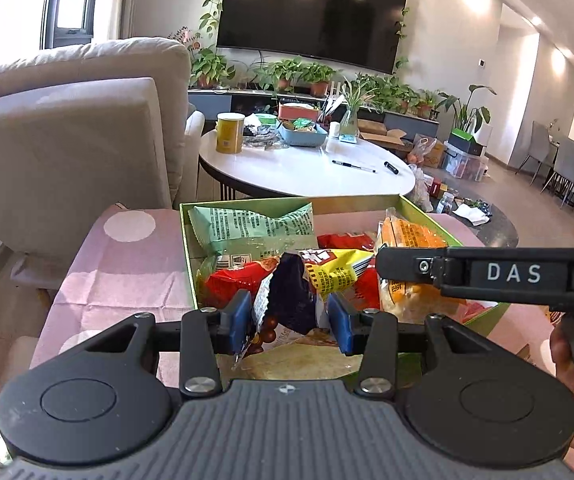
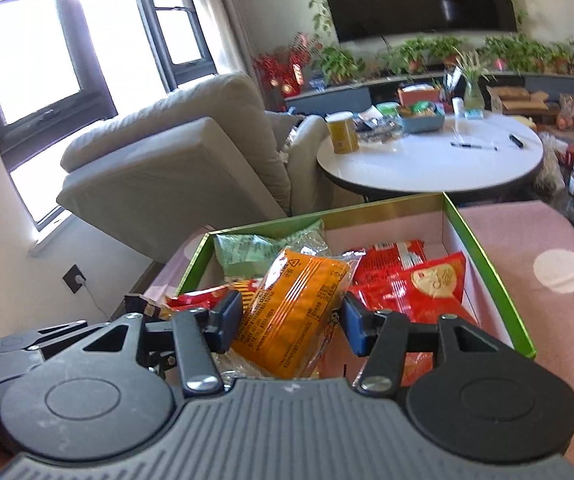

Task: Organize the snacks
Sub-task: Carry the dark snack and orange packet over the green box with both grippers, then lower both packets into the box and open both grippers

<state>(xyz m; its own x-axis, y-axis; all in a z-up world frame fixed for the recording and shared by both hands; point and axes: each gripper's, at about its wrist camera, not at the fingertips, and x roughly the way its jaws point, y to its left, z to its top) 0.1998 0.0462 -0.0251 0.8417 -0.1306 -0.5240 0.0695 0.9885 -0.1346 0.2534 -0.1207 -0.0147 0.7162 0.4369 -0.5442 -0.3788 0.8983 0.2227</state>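
Note:
A green-rimmed box [image 1: 186,240] [image 2: 487,264] on a pink dotted cloth holds several snack packs: a mint green pack [image 1: 247,226] [image 2: 247,250], red packs [image 1: 239,276] [image 2: 419,284] and a yellow pack [image 1: 339,268]. My left gripper [image 1: 291,322] is shut on a dark purple chocolate-ball packet [image 1: 291,296], held over the box's near side. My right gripper [image 2: 293,320] is shut on an orange snack pack [image 2: 295,308] above the box. In the left wrist view the right gripper's body [image 1: 507,274] crosses from the right, with the orange pack [image 1: 411,236] under it.
A round white table [image 1: 307,172] [image 2: 427,164] stands beyond the box with a yellow canister [image 1: 230,132], a blue bowl of snacks [image 1: 303,134] and pens. A beige armchair [image 1: 71,120] [image 2: 175,164] sits to the left. Bags and boxes litter the floor at right.

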